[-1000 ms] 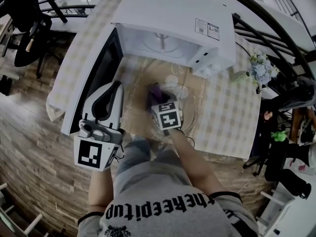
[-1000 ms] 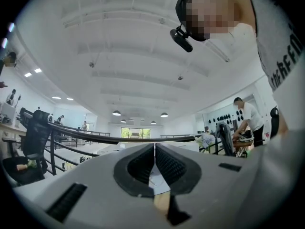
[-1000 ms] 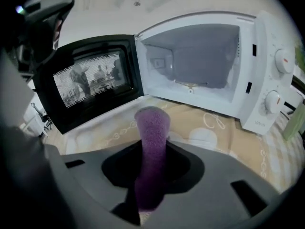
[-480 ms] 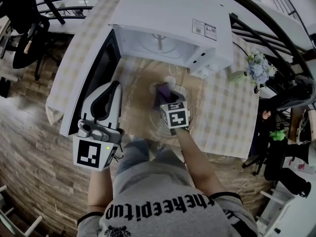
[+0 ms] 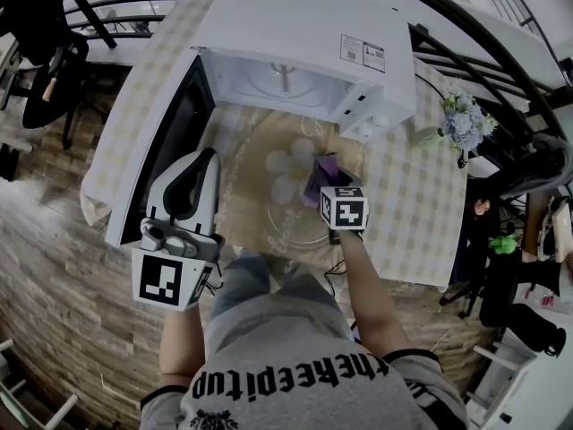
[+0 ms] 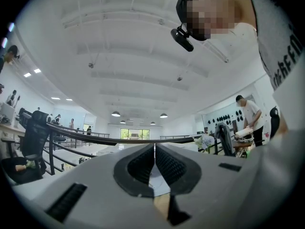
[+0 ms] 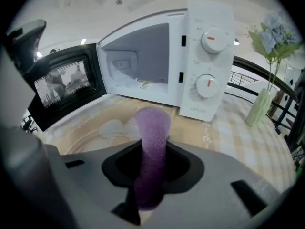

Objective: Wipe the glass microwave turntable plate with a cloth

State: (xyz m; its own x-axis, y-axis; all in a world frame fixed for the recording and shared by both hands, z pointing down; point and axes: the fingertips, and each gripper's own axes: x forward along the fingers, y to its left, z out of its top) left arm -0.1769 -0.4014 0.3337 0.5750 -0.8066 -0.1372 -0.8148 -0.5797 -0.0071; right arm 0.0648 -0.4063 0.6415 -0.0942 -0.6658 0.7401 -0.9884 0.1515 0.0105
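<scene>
Right, the right gripper point(image 5: 329, 183) is down low over the table point(image 5: 407, 218), and it's pinching a purple cloth point(image 5: 323, 166) firmly between its jaws. In the right gripper view the cloth point(image 7: 153, 123) stands up as a rolled strip, its long axis running straight out along the jaws towards the open microwave point(image 7: 190, 56).

The glass plate point(image 5: 269, 211) is out of the oven, lying flat on the table just in front of the microwave point(image 5: 304, 25). From the right gripper it lies to the left and a touch ahead. The cloth sits at the plate's right edge, so by my reading the coming stroke is a sweep leftwards across the glass. Whether the cloth tip is actually touching the glass, I can't tell.

The plate is round, so no long axis to line up with. It's clear, and the tan surface below shows through. It has a raised rim and three rounded lumps near the middle. In the right gripper view it point(image 7: 90, 128) fills the low left.

The left gripper point(image 5: 206, 158) is held up and well off to the left, beside the open door point(image 5: 175, 133). Its jaws are pressed together with nothing in them, pointing up at the ceiling point(image 6: 143, 42). So the right gripper is plainly the nearer one, and the wiping looks like its job.
</scene>
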